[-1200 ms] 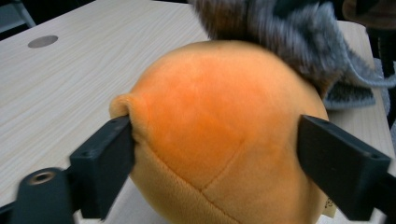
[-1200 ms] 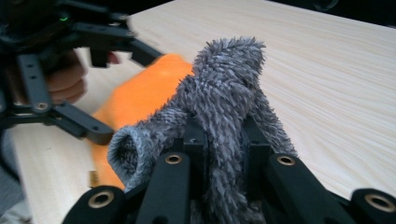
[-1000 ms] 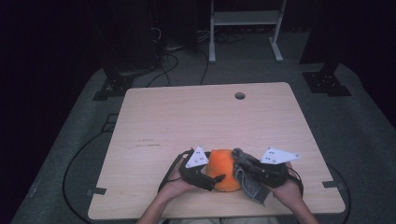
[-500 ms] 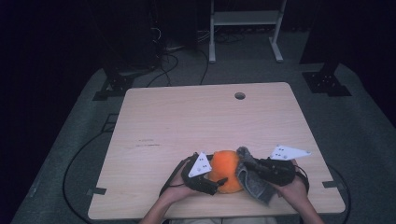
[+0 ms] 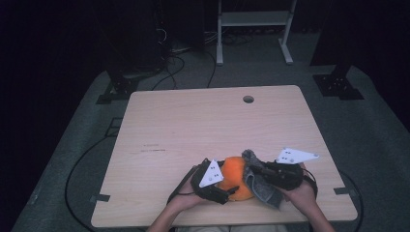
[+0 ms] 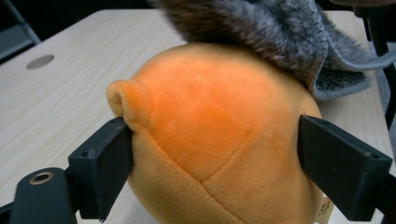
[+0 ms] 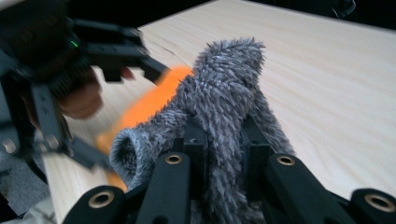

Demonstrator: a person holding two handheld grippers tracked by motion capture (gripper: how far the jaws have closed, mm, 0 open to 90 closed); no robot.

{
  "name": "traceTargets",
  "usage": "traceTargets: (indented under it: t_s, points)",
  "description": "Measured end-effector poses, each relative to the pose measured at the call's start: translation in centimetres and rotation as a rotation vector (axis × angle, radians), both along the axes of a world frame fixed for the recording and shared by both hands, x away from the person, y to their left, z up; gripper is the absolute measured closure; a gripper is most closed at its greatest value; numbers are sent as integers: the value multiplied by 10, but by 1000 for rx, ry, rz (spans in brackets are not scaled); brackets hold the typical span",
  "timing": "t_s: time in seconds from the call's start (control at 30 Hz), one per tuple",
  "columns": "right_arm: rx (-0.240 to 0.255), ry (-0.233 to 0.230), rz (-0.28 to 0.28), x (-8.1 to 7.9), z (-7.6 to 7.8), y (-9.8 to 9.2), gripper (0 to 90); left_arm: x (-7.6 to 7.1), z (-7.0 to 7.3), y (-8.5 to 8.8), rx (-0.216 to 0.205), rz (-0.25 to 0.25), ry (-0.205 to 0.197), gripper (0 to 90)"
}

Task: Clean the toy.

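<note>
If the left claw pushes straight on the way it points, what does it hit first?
The orange plush, already pinched between its jaws. Past that lies the grey furry cloth draped over the plush, held by the right claw, though depth there is unclear.

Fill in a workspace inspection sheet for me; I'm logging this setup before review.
Surface: light wooden table with a round hole near its far edge.
Job's things: orange plush toy at the near edge, grey furry cloth draped against it.
Clutter: nothing seen.
Grippers: left gripper with its fingers pressed on the plush's two sides, after closing in; right gripper pinching the cloth.
Cables: a black cable loops over the floor left of the table; more lie beyond it.
Surroundings: grey carpet, white frame legs, dark background.
</note>
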State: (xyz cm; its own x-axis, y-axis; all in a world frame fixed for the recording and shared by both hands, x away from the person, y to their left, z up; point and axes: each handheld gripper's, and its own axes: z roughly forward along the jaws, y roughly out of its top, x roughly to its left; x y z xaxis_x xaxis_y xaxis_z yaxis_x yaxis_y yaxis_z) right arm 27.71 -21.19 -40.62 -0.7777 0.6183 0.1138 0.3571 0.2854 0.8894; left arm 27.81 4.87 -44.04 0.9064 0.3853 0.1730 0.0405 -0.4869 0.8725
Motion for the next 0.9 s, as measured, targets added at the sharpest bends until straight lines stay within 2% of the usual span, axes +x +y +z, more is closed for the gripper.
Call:
traceTargets:
  t_s: [0.03,0.1,0.13,0.2,0.27,0.3,0.33,0.37,0.4,0.5,0.57,0.6,0.7,0.83,0.9]
  points:
    - [-32,-15,15,0,2,9,759,-2,1,-1,7,-6,-7,133]
    - [-44,-9,18,3,-3,10,758,-3,0,1,-3,-20,-1,138]
    - [-43,2,10,5,-4,7,758,-3,1,2,-6,-27,2,139]
    - [-72,9,-40,8,-6,-1,759,-3,1,3,-7,-29,2,142]
    - [-75,17,-54,10,-6,-4,760,-3,1,1,-4,-30,0,142]
    - [-36,25,-39,7,-1,-2,762,-2,3,-1,-4,-33,-2,145]
    - [-36,25,-39,7,-1,-2,762,-2,3,-1,-4,-33,-2,151]
    - [-29,14,-17,5,3,2,762,-3,4,-3,6,-45,-19,151]
    - [-62,-30,16,-2,11,17,761,-6,4,-5,26,-60,-49,151]
    - [-76,-43,23,-3,13,25,752,-9,3,-6,49,-66,-70,151]
    - [-68,-18,17,2,7,25,746,-8,2,-4,37,-62,-60,164]
    - [-54,5,2,7,1,19,750,-5,0,-2,20,-50,-34,165]
    - [-42,38,-39,13,-7,6,757,-1,-1,0,18,-33,-11,167]
    - [-68,37,-90,12,-9,-6,765,3,-2,5,29,-1,26,167]
    - [-26,21,-59,6,-5,-6,764,7,-3,8,21,15,50,167]
